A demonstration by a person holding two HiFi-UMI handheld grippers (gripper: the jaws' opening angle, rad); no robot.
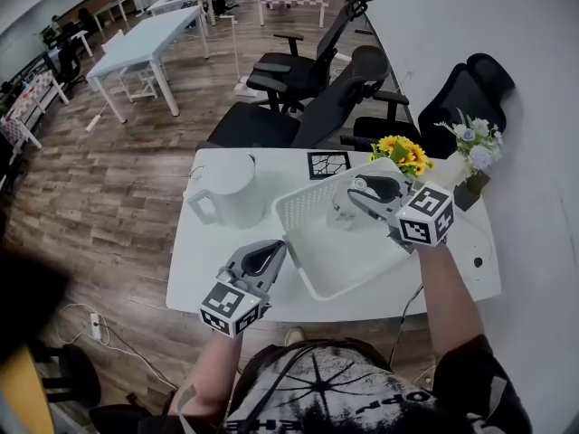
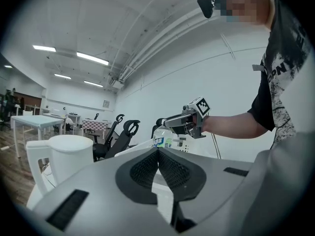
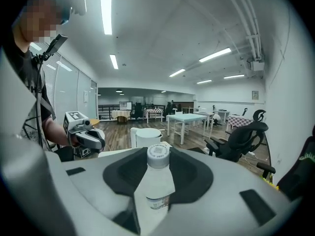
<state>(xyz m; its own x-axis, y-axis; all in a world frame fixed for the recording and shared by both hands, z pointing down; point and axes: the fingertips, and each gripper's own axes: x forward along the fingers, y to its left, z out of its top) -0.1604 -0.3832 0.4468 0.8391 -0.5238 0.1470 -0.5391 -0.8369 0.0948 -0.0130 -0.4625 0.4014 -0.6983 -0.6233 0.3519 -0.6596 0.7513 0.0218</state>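
Holding a small plastic bottle (image 3: 157, 181), the right gripper (image 1: 348, 208) hangs over the far left corner of the white basket (image 1: 298, 211), which stands on the white table (image 1: 204, 274). Its jaws are closed on the bottle's body from both sides, and the cap points forward, away from the gripper's camera. I judge that the pick-up is done: the bottle is gripped firmly and has been brought to the basket. It does not yet lie inside, so setting it down and letting go are what is left. Whether it touches the basket's wall, I cannot tell.

The bottle looks clear or milky, with a white screw cap (image 3: 158, 155) and a paper label around its lower part; the label shows some blue in the left gripper view.

The left gripper (image 2: 158, 167) is at the near left of the table, its jaws pressed together with nothing between them. A white jug (image 1: 231, 188) with a handle stands left of the basket, and yellow flowers (image 1: 403, 152) are at the far right.
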